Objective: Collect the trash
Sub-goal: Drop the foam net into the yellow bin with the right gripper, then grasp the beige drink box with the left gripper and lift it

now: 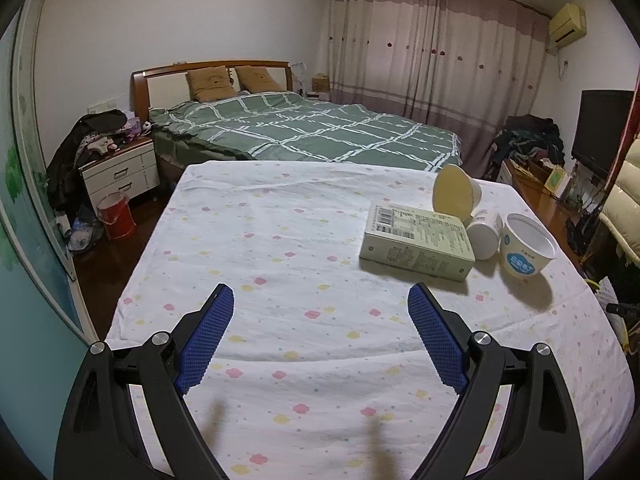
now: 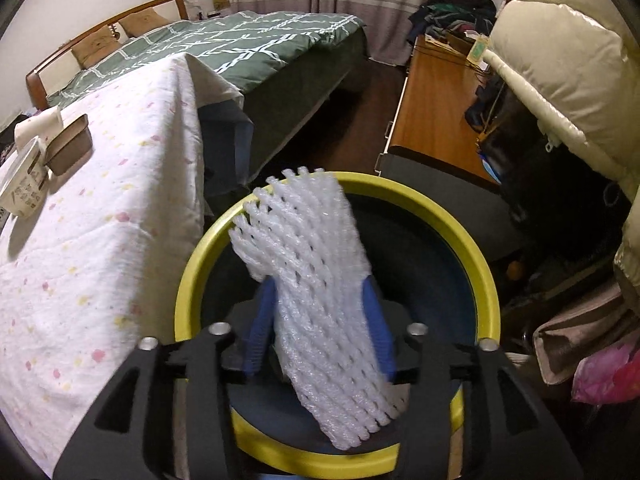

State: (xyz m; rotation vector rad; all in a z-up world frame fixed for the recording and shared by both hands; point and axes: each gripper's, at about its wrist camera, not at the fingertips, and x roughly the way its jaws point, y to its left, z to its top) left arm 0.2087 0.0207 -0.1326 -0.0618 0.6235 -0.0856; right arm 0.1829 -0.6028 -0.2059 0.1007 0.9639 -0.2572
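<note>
The right gripper (image 2: pixel 320 300) is held pointing down over the mouth of a yellow-rimmed bin (image 2: pixel 192 280), and a white foam net sleeve (image 2: pixel 316 280) is seen between its blue pads (image 2: pixel 260 320). The sleeve leans across the gap, its upper end reaching past the fingertips over the far rim of the bin; whether the pads are pressed on it or merely beside it cannot be told. To the left of this gripper a table covered with a flower-print cloth (image 2: pixel 80 260) is seen.

The left gripper (image 1: pixel 320 312) is held above the same cloth (image 1: pixel 280 240) with its jaws spread wide and nothing between them. Ahead of it and to the right, more trash is laid out on the table: a flat cardboard box (image 1: pixel 416 240), a tipped cream-coloured cup (image 1: pixel 456 194) just beyond the box, a small white cup (image 1: pixel 484 236) lying on its side against the box, and an upright white tub with a blue label (image 1: pixel 524 250) further right
</note>
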